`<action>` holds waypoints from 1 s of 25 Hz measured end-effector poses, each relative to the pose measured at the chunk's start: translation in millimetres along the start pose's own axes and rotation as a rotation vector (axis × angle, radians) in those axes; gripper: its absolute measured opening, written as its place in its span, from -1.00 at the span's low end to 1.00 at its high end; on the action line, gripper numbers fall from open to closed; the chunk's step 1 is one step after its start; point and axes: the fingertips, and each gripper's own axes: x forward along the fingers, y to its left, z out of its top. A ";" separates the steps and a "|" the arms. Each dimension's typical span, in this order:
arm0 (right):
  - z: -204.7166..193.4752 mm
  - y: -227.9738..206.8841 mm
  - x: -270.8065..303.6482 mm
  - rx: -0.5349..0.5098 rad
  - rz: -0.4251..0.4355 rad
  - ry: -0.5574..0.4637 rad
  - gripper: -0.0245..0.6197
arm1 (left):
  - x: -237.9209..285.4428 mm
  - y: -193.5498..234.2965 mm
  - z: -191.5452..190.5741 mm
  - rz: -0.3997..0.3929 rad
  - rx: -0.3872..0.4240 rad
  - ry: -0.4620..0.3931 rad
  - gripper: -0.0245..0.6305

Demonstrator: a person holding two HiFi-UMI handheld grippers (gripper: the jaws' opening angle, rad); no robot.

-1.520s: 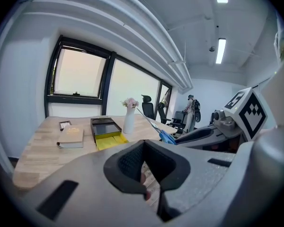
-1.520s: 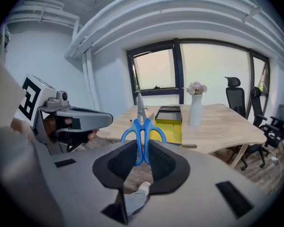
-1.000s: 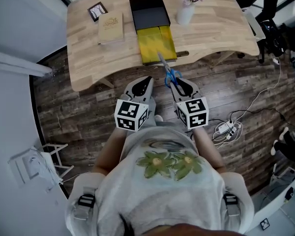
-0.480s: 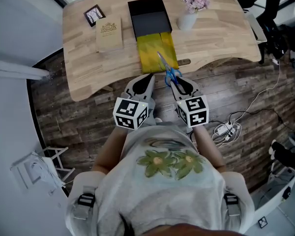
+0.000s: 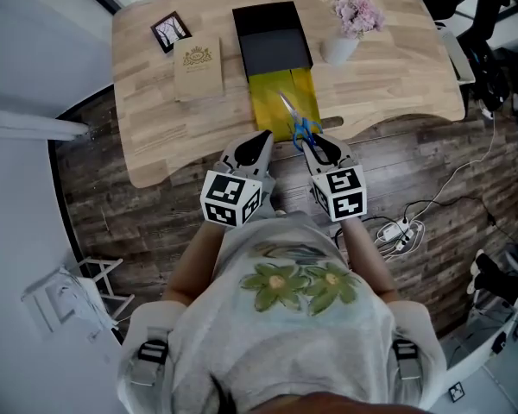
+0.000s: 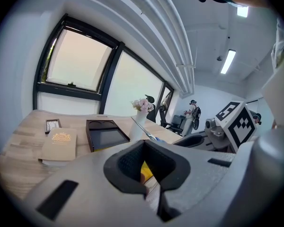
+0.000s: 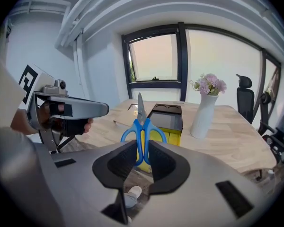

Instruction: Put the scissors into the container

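The blue-handled scissors (image 5: 300, 126) (image 7: 141, 126) point blades-first toward the table, and my right gripper (image 5: 321, 148) (image 7: 142, 157) is shut on their handles. Their blade tip hangs over the yellow section (image 5: 282, 102) that lies against the near end of the black open container (image 5: 272, 37) (image 7: 168, 119). My left gripper (image 5: 255, 148) (image 6: 144, 169) hovers at the table's near edge beside the right one, shut with nothing held. In the left gripper view the container (image 6: 105, 136) lies ahead on the wooden table (image 5: 155, 119).
A tan book (image 5: 198, 65) and a small photo frame (image 5: 170, 31) lie left of the container. A white vase with pink flowers (image 5: 350, 28) (image 7: 203, 113) stands to its right. Cables and a power strip (image 5: 397, 224) lie on the floor at the right.
Both grippers have come closer to the table's near edge, side by side. The scissors stay held, and their blades now reach over the yellow section.
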 end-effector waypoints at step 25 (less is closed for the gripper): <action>16.5 -22.2 81.2 0.025 -0.019 0.078 -0.69 | 52.9 83.1 25.9 -0.034 0.025 0.030 -0.91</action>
